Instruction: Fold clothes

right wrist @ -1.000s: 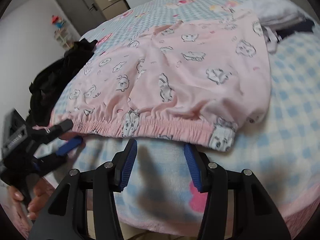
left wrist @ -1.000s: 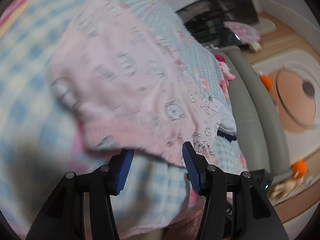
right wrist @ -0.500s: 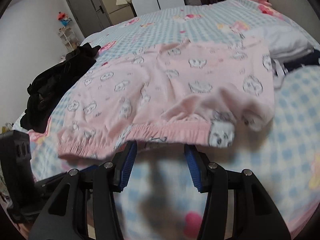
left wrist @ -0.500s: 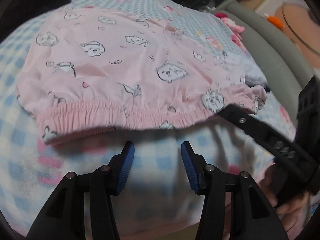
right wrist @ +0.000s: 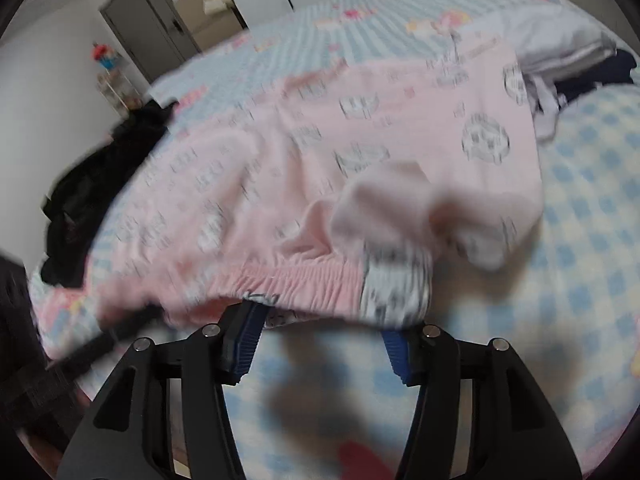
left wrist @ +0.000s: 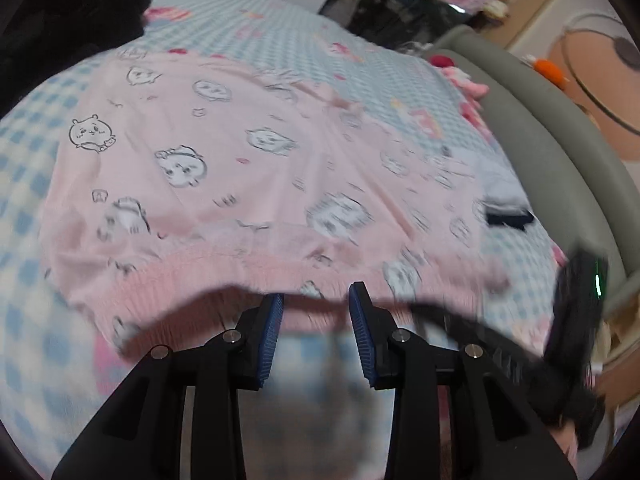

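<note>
the left tool (left wrist: 316, 300) has just been closing, its jaws still apart at the waistband of the pink shorts (left wrist: 248, 152), which lie on the bed (left wrist: 24, 240). the right tool (right wrist: 320, 320) has just been opening, the waistband draped over its parted tips. one pair of shorts, two tools.

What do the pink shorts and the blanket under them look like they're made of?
Pink shorts: thin, matte woven or knit cloth, likely cotton; it drapes, wrinkles, and the waistband is gathered elastic. Blanket: looks like soft fleece, going by its fuzzy, plush checked surface.
</note>
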The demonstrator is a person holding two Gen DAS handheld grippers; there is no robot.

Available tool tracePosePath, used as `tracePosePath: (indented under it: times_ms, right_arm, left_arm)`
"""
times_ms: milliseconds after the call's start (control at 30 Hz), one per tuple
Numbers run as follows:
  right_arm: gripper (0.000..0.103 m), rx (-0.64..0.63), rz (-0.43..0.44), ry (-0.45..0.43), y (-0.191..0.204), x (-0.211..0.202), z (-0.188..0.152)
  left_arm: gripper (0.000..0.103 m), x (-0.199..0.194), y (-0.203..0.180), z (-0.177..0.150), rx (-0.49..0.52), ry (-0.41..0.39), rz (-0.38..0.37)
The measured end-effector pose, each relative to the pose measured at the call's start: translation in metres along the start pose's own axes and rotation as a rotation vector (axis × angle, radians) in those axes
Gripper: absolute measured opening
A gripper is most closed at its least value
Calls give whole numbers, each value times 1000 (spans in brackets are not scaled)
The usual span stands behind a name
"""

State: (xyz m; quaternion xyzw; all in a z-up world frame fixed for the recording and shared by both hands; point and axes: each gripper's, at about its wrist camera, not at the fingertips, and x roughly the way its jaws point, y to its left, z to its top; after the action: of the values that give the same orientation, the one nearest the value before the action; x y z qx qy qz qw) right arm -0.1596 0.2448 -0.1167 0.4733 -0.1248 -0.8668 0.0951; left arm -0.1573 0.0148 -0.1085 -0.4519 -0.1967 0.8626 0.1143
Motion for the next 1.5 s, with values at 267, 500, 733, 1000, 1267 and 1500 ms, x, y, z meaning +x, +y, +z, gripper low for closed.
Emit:
tracePosePath:
  times_ms: [267, 500, 733, 1000, 1267, 1500]
  right_arm:
    - [55, -12, -23, -26, -4, -6, -8]
    - [55, -51, -65, -12, 0, -4, -12]
    - [55, 63, 13, -24, -20, -14, -6]
    - [57, 3, 55, 19, -6, -14, -12]
    - [57, 42, 39, 22, -12, -6, -16]
    - [57, 116, 185, 43, -17, -20, -18]
  left_arm:
    - [38, 28, -15, -7, 179, 136, 195]
    - [41, -3, -7, -22, 134, 114, 99]
    - [41, -26, 7, -36, 65, 91, 52]
    - [41, -9, 7, -36, -32, 111, -19]
    - [39, -14, 32, -36, -197, 33, -40]
    - [33, -26, 66, -36, -359, -49, -40]
